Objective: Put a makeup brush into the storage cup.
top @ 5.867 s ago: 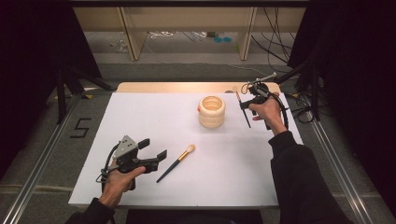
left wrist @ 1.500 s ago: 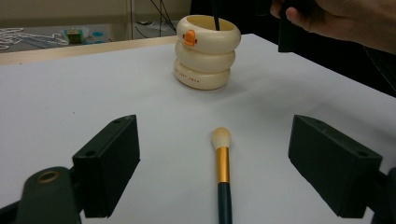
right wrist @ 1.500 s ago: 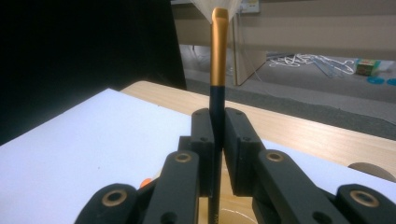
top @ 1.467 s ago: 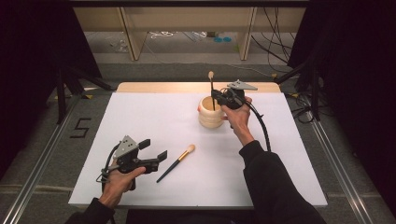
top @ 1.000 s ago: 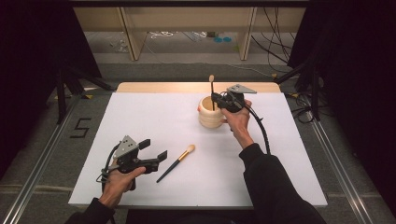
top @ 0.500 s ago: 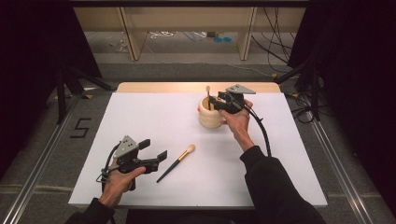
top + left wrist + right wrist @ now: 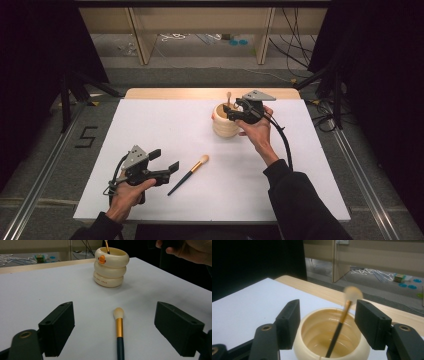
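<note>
Right gripper (image 7: 231, 111) jaws just opening, apart, brush (image 7: 339, 326) loose between them | brush in cup (image 7: 224, 121) near table (image 7: 150, 125) far edge, head up, leaning | left gripper (image 7: 165, 166) wide apart, empty | second brush (image 7: 189, 174) flat near front edge, head toward cup

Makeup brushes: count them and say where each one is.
2. One brush stands in the cream holder, head up; the other brush lies flat on the white table near the left tongs.
</note>
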